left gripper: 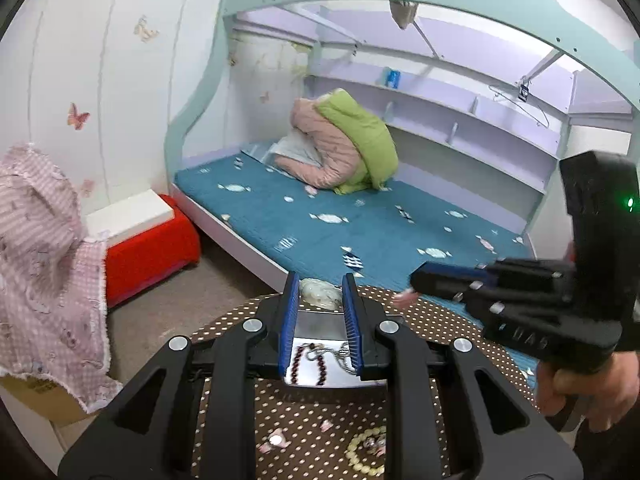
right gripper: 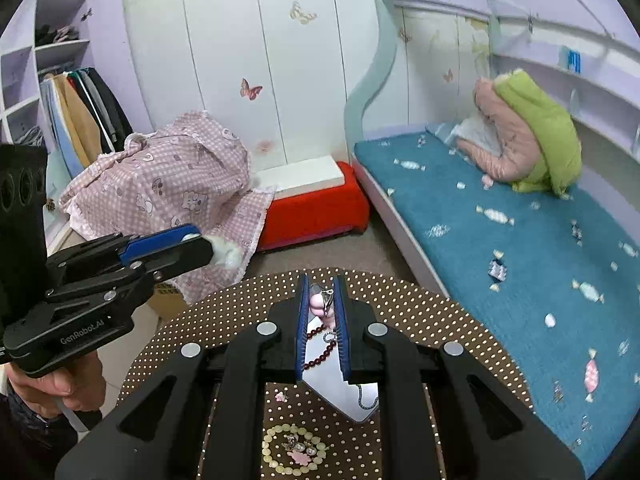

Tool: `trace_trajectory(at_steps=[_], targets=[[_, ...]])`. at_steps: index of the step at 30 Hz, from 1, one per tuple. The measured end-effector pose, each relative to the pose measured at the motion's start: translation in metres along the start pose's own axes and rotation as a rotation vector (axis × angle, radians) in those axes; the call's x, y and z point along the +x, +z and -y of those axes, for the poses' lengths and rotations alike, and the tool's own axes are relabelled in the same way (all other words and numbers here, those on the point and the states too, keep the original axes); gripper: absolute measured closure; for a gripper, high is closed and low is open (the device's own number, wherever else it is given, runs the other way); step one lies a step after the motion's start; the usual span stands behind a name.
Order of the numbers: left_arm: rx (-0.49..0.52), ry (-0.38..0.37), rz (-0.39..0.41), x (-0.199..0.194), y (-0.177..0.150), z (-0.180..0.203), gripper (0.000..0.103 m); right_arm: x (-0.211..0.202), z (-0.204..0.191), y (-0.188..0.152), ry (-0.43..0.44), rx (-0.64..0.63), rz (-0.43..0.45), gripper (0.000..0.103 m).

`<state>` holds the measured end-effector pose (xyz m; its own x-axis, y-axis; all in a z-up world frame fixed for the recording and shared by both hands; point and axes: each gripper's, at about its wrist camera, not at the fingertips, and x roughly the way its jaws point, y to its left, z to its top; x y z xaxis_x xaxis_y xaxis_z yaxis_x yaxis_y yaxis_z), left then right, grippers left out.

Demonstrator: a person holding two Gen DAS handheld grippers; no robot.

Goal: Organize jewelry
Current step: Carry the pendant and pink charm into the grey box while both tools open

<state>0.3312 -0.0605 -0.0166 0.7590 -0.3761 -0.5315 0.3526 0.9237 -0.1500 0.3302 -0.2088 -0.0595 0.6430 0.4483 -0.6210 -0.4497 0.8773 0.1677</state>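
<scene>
Each wrist camera looks forward and downward along its own fingers, close above the polka-dot desk point(left gripper: 440, 316), both facing the blue bed point(right gripper: 500, 248) and sharing the pale bead bracelet point(right gripper: 292, 450).

My own black frame hid near half of dotted round table point(right gripper: 420, 312). Open box point(left gripper: 320, 322) showed only between my left fingers point(left gripper: 289, 316); dark bead strand point(left gripper: 298, 360) cut off by blue pad. Pale bead bracelet point(left gripper: 362, 458) partly under frame. Pale lump point(right gripper: 228, 254) at left gripper point(right gripper: 200, 246) tip blurred, couldn't tell what. Small pink clip point(right gripper: 322, 306) in right gripper point(right gripper: 323, 300) mostly covered.
</scene>
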Motion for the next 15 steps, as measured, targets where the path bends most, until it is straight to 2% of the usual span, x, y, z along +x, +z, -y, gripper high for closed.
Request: trace_trajectory(at_steps=[9,11,12,13,14,15], targets=[[0.004,0.000,-0.094,0.042,-0.004,0.004,0.080,0.026,0.027,-0.009,-0.008,0.108,-0.073,0.088],[0.003,0.013,-0.097,0.044,-0.005,0.003,0.079,0.025,0.031,-0.011,-0.014,0.141,-0.065,0.066],[0.003,0.018,-0.099,0.044,-0.006,0.002,0.069,0.023,0.032,-0.012,-0.022,0.147,-0.057,0.060],[0.001,0.021,-0.094,0.043,-0.007,0.000,0.049,0.021,0.032,-0.012,-0.028,0.151,-0.050,0.046],[-0.003,0.031,-0.081,0.040,-0.008,-0.002,0.039,0.018,0.032,-0.013,-0.038,0.156,-0.035,0.034],[-0.013,0.054,-0.055,0.034,-0.007,-0.004,0.023,0.014,0.033,-0.013,-0.049,0.163,-0.020,0.030]])
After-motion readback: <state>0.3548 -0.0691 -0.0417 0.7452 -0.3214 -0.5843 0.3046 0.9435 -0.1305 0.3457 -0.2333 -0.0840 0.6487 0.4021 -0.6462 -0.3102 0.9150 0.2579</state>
